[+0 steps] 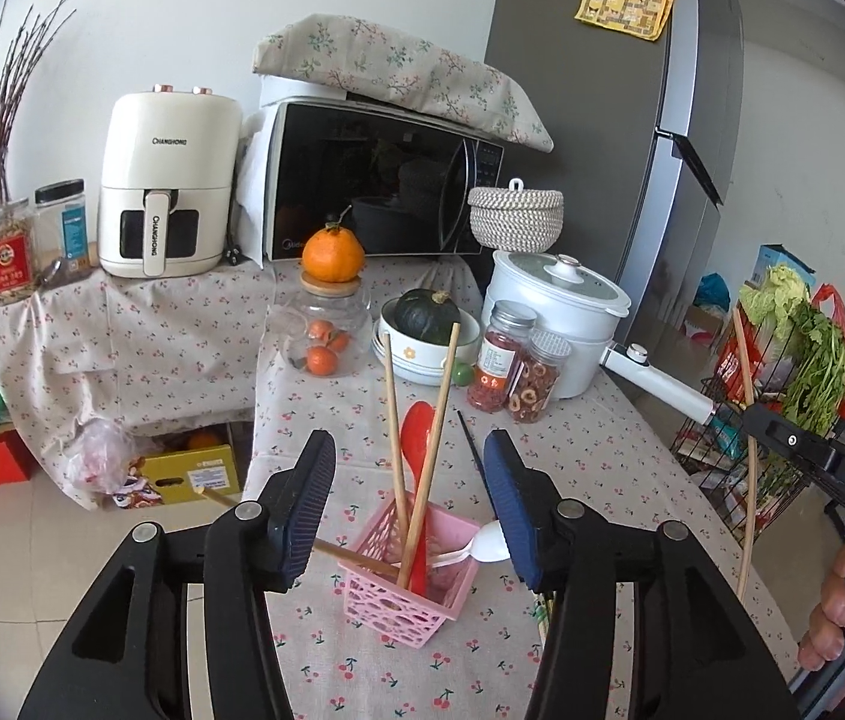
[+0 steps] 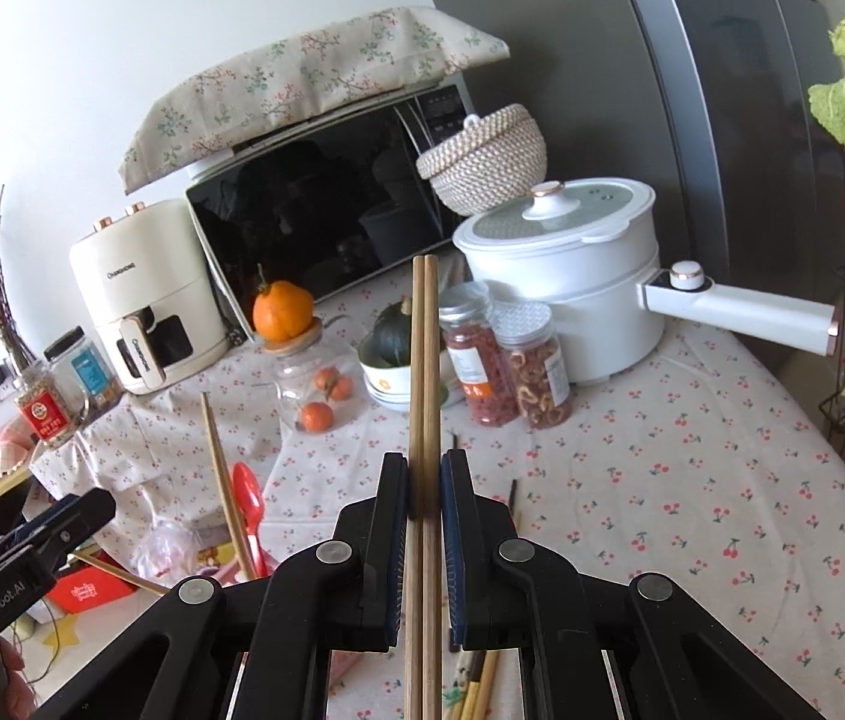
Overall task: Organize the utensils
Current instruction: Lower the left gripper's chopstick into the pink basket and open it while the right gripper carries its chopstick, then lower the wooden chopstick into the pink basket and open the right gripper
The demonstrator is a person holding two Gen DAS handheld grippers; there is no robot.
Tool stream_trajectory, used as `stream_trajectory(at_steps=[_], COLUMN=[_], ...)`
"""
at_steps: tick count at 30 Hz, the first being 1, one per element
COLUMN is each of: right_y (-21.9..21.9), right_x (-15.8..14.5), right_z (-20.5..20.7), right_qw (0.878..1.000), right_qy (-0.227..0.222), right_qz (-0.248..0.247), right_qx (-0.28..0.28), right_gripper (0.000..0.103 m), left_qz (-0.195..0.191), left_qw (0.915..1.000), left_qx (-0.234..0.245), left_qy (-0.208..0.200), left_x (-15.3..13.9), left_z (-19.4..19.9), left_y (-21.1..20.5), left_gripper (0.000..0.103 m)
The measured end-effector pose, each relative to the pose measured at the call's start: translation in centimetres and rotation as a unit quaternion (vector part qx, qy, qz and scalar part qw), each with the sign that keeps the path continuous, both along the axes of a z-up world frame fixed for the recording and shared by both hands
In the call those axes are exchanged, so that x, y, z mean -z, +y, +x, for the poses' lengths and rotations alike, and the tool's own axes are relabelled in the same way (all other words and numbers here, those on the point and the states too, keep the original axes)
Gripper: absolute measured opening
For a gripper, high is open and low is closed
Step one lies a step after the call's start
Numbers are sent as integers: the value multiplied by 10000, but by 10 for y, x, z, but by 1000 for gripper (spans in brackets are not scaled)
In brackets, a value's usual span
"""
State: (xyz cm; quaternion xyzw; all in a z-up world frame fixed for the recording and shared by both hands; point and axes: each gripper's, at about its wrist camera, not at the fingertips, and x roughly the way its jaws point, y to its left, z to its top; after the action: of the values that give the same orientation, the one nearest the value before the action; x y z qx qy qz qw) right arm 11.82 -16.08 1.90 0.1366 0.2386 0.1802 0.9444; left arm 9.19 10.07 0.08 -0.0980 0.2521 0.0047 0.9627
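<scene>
While the pink basket (image 1: 407,591) already holds chopsticks and a red spoon (image 1: 416,438), the right claw (image 2: 424,483) pinches another wooden pair (image 2: 424,360) — left claw (image 1: 410,504) spread; a black chopstick (image 1: 470,441) waits on the bench (image 1: 572,456).

The left wrist view looks forward and down along its own jaws, close above a pink perforated plastic utensil basket (image 1: 407,591) on the cherry-print clothed bench (image 1: 590,480). The right wrist view sits further right, tilted, looking along its jaws across the same bench. Both face the back wall and share the black-doored microwave under a floral cloth (image 1: 374,180) (image 2: 326,204), the cream air fryer (image 1: 167,183) (image 2: 143,300) and the white lidded electric pot (image 1: 560,315) (image 2: 578,276).
</scene>
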Motion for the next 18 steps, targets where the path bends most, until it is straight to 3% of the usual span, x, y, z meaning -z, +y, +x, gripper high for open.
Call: stream_trajectory(at_steps=[4, 9, 14, 18], right_y=[21, 63, 105, 136], right_x=[-18, -29, -19, -3], right_z=[-8, -6, -2, -2], right_qw=[9988, 9947, 9871, 9795], right_qy=[-461, -888, -1369, -1793], right_qz=[163, 499, 699, 386], right_qx=[-47, 104, 453, 831], right_gripper=[9, 9, 9, 9], left_qz=[-161, -70, -139, -325], left_qw=[9997, 9993, 9975, 9952], left_qx=[-82, -166, -231, -281], left_qy=[149, 341, 651, 882], left_x=[-4, 3, 21, 34], left_z=[-15, -30, -37, -35], left_y=[21, 47, 78, 100], left_gripper=[64, 66, 66, 66])
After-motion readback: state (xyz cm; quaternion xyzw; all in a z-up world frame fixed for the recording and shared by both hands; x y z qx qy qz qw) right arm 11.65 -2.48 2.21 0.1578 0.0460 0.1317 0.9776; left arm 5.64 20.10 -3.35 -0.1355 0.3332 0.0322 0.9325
